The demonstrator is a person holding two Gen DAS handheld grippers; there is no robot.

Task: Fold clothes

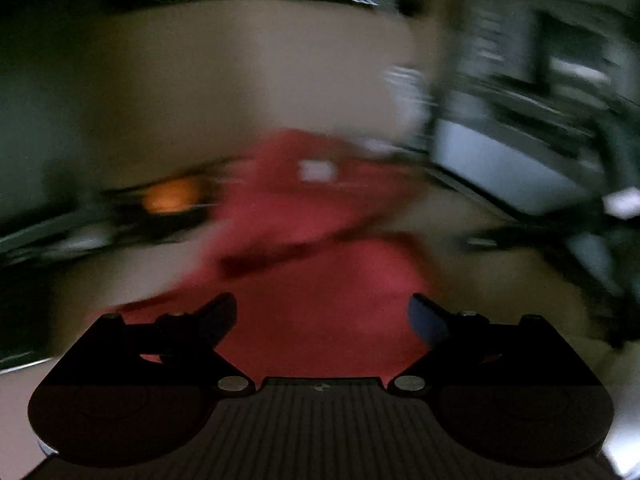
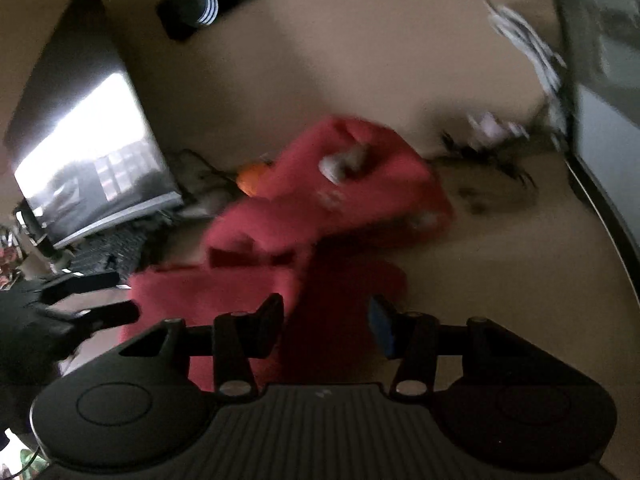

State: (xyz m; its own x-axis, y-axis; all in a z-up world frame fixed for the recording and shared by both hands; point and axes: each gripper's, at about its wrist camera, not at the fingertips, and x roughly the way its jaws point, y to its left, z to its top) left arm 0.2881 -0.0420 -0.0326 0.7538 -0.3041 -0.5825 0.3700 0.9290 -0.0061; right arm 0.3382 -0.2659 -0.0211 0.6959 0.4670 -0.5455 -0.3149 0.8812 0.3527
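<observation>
Over on the left, the left gripper [image 1: 322, 316] has its jaws spread wide with nothing pinched between them; the red garment [image 1: 320, 248] lies beyond and below the gap, but no cloth is caught on either pad. From the right wrist view that same tool pokes in at the left edge, two dark fingers parted, carried by a gloved hand [image 2: 28, 320], just beside the near-left corner of the cloth.

Into the middle now, and there is the garment itself, red and rumpled, lying on the tan tabletop [image 2: 360, 60]. It's bunched in at least two overlapping layers, with a darker crease running across it and pale markings on the upper part. An orange object [image 2: 252, 176] peeks out at its far-left edge; a laptop [image 2: 92, 168] with a lit screen stands further left.

To the right, the right gripper [image 2: 328, 320] looks nearly closed, though a narrow gap shows between the pads. Red cloth lies in line with that gap, yet blur keeps me from saying whether the pads actually pinch it. Far right, a tangle of cables [image 2: 528, 48] sits well apart from the cloth.

So where are we? My read: a fold may be started, since layers overlap, but the edges are uneven and nothing looks squared. Flattening, aligning and at least one tidy fold seem left to do.
</observation>
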